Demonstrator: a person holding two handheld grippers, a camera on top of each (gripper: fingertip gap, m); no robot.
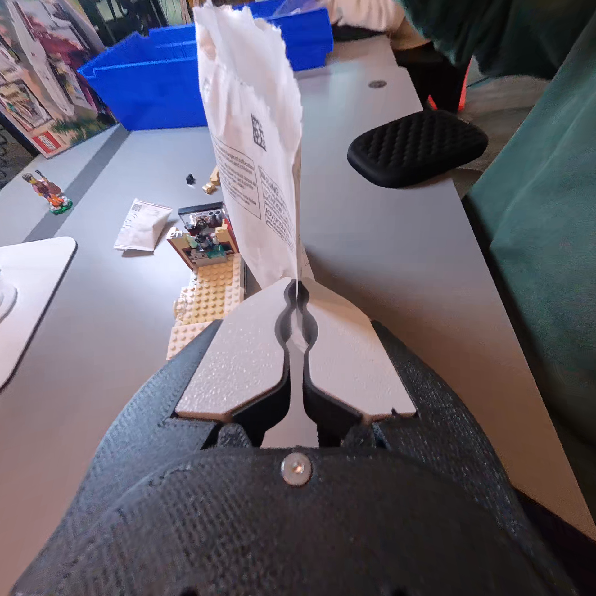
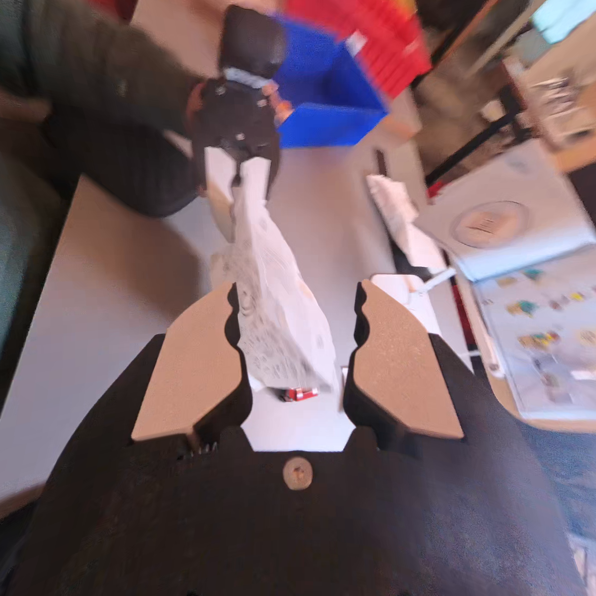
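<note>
Left wrist view: my left claw point(image 1: 296, 287) pinches a white paper bag point(image 1: 254, 154) by its edge, long axis running away from me, torn end far, above the grey table point(image 1: 387, 258). My right claw point(image 2: 295, 317) gapes wide around it.

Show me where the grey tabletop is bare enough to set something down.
Bare stretch: right of the held white paper bag, toward the black padded armrest and the table's right edge. Crowded: left of the bag, around the tan brick build, small flat packet and blue plastic bin.
</note>
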